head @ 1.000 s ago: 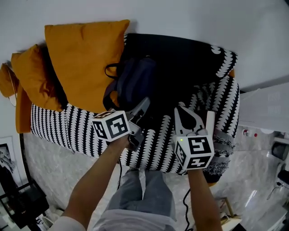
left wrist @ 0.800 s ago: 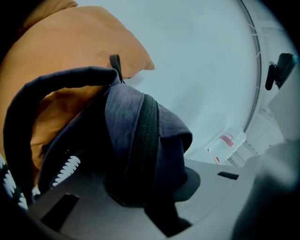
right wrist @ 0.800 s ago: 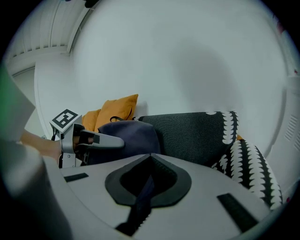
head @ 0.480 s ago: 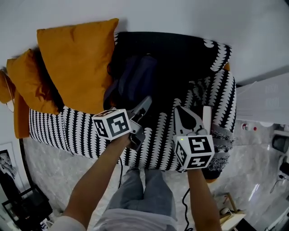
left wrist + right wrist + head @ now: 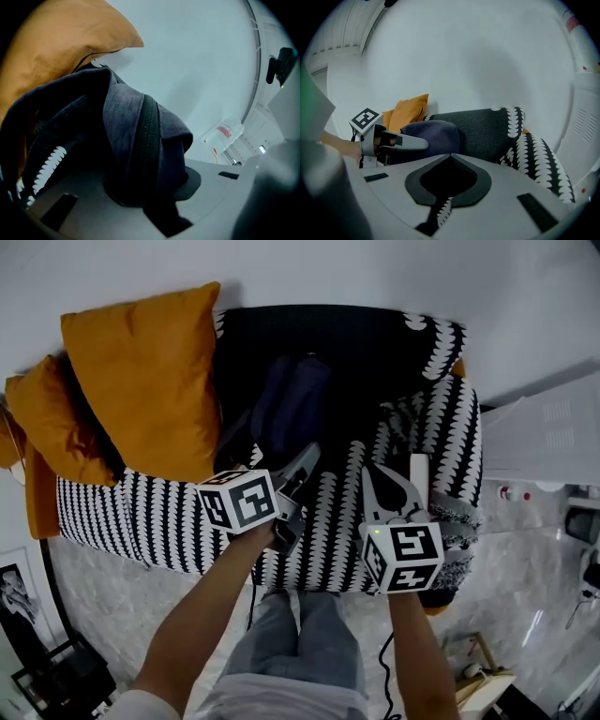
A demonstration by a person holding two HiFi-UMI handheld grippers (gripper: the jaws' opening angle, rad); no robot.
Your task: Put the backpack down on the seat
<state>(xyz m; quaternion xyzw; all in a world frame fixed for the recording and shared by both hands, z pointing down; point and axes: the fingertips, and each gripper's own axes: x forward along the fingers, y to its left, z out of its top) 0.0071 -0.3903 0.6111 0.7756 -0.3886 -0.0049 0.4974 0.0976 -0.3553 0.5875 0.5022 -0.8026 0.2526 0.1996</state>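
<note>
The dark navy backpack (image 5: pixel 291 404) rests on the black-and-white patterned sofa seat (image 5: pixel 342 512), leaning against the dark backrest (image 5: pixel 366 343). My left gripper (image 5: pixel 307 456) reaches its lower edge. In the left gripper view, backpack fabric and a black strap (image 5: pixel 147 140) fill the gap between the jaws of the left gripper (image 5: pixel 157 190). Those jaws have just been easing open, but the fabric is still pinched. My right gripper (image 5: pixel 375 472) hovers over the seat to the backpack's right, its tips meeting with nothing held. From the right gripper (image 5: pixel 450 157) I see the backpack (image 5: pixel 436 133) and the left gripper (image 5: pixel 419 143).
Two orange cushions (image 5: pixel 141 381) lean at the sofa's left end. A patterned armrest (image 5: pixel 450 427) closes the right end, with a white unit (image 5: pixel 553 437) beyond it. A black stand (image 5: pixel 47 681) is on the marble floor at lower left. The person's legs are against the sofa front.
Both grippers have edged forward over the seat toward the backrest. The backpack stays against the backrest with the left gripper at its lower edge.
</note>
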